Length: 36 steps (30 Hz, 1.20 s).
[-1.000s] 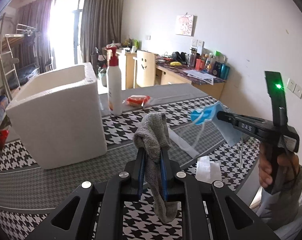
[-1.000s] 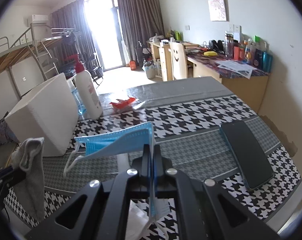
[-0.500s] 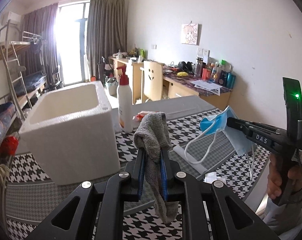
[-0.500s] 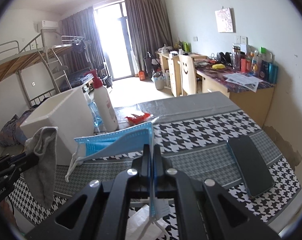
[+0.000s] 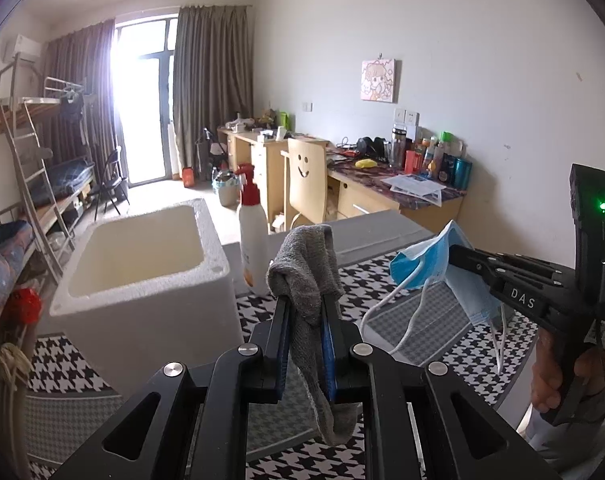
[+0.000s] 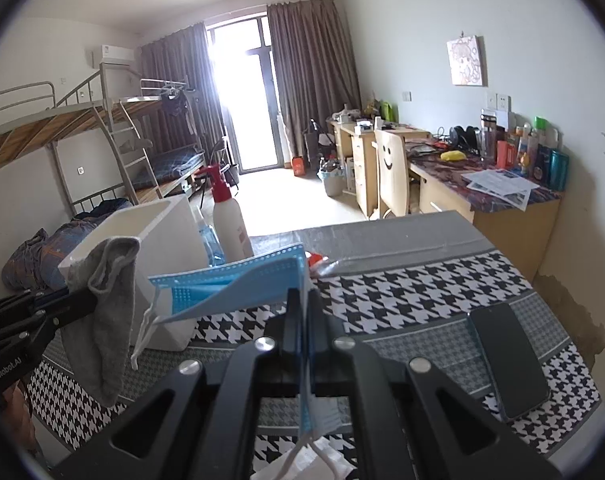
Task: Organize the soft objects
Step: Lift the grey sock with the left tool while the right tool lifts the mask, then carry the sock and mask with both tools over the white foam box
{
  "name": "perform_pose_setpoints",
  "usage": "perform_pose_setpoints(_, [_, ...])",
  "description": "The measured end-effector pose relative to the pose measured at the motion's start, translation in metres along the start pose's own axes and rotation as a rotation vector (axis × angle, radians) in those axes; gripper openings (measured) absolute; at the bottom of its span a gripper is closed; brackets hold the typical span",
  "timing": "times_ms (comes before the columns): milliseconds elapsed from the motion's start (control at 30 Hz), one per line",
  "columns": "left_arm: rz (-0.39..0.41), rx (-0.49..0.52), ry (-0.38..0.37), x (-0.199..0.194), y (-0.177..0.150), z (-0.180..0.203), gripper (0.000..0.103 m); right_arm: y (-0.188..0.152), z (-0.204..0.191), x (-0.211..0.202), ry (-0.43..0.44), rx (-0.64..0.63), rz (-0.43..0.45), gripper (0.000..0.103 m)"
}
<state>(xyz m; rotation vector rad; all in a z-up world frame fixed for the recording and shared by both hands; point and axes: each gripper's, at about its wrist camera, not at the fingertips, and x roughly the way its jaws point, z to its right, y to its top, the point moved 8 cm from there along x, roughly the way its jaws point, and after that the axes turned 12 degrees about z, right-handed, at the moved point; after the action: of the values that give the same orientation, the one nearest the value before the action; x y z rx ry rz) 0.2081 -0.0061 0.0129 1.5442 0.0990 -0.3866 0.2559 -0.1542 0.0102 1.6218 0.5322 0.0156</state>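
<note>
Left gripper (image 5: pixel 305 320): fingers clamping a grey cloth (image 5: pixel 306 276), which is hanging above the houndstooth table (image 5: pixel 386 276), nearer than the foam box (image 5: pixel 142 276). Right gripper (image 6: pixel 305 316): fingers pinching a blue face mask (image 6: pixel 238 288), its ear loops dangling right of the foam box. Pump bottle (image 5: pixel 252 240) is standing just right of the box's far corner. Phone (image 6: pixel 506 360) is lying well right of it.
</note>
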Motion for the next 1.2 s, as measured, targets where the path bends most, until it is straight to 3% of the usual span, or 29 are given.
perform_pose_setpoints(1200, [0.105,-0.008,0.148,0.015,0.063,-0.051,0.015,0.051,-0.023,0.021,0.021,-0.029,0.053,0.005])
